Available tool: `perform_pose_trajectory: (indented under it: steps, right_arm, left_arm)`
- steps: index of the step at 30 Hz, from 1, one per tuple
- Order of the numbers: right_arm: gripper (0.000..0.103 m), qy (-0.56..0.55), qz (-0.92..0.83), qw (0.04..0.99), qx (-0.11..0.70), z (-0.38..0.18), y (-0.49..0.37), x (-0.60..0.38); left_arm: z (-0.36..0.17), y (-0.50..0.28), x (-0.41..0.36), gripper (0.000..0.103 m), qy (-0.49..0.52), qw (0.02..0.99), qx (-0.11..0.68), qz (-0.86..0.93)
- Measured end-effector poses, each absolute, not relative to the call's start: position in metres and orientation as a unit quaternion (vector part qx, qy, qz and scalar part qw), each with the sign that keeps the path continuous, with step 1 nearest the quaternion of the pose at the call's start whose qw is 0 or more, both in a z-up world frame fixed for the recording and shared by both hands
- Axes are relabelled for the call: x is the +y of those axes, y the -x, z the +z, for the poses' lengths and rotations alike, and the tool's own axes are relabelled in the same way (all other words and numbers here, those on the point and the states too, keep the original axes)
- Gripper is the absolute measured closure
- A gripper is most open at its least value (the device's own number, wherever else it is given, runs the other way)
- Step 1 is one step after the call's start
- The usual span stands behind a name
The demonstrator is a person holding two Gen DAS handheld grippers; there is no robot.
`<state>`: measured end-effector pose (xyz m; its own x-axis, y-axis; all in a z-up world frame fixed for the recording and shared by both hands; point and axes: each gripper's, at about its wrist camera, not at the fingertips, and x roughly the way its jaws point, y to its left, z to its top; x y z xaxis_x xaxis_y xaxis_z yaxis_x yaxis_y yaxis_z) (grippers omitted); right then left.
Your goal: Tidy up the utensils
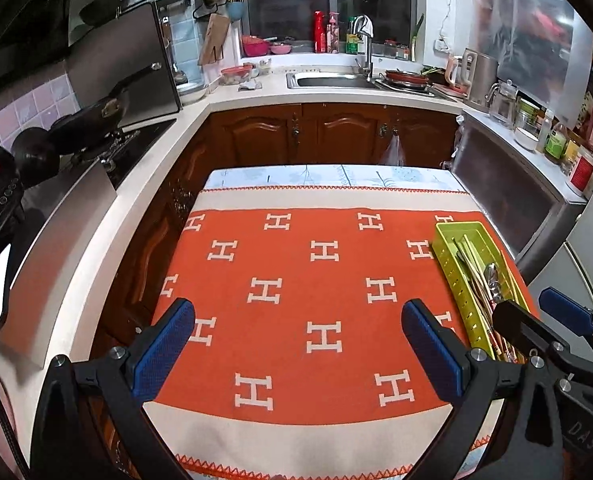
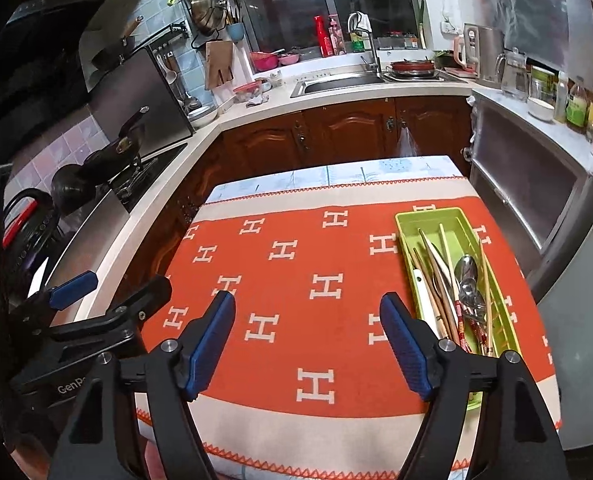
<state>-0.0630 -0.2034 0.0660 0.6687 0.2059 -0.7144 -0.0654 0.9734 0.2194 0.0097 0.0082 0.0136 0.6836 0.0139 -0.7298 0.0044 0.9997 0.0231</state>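
**Now both hand-held grippers are hovering open beside the green tray**

Right now the left hand-held gripper (image 1: pixel 296 340) and the right hand-held gripper (image 2: pixel 308 340) are both hanging over the orange cloth (image 2: pixel 296 272) with their jaws spread wide and nothing between them. One green tray (image 2: pixel 408 240) is sitting on the tabletop near the cloth's right edge, and every utensil in sight is already lying inside it.

Relative to the tray, the right hand-held gripper is hovering just to its left, near its close end; the left hand-held gripper is hanging farther left, well apart from it. So the right one is the nearer, and I judge that any reach into the tray is falling to it. The tray's long axis is running away from the grippers, and the utensils are lying roughly along that axis, handles mostly toward the near end.

Counting inside the tray: two metal spoons (image 2: pixel 467 276) seem to be overlapping, one white-handled piece (image 2: pixel 426 300) is lying at the left wall, and several chopsticks (image 2: pixel 444 252) are crossing one another, too tangled for an exact count.
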Motion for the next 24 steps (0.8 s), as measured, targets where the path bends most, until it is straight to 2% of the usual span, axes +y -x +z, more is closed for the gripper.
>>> perform_pose_trajectory:
  steps: [24]
  right_arm:
    - [0.027, -0.09, 0.076, 0.908, 0.401, 0.0691, 0.0588, -0.2009]
  left_arm:
    - [0.0143, -0.0128, 0.0117, 0.001, -0.007, 0.917, 0.399, 0.011]
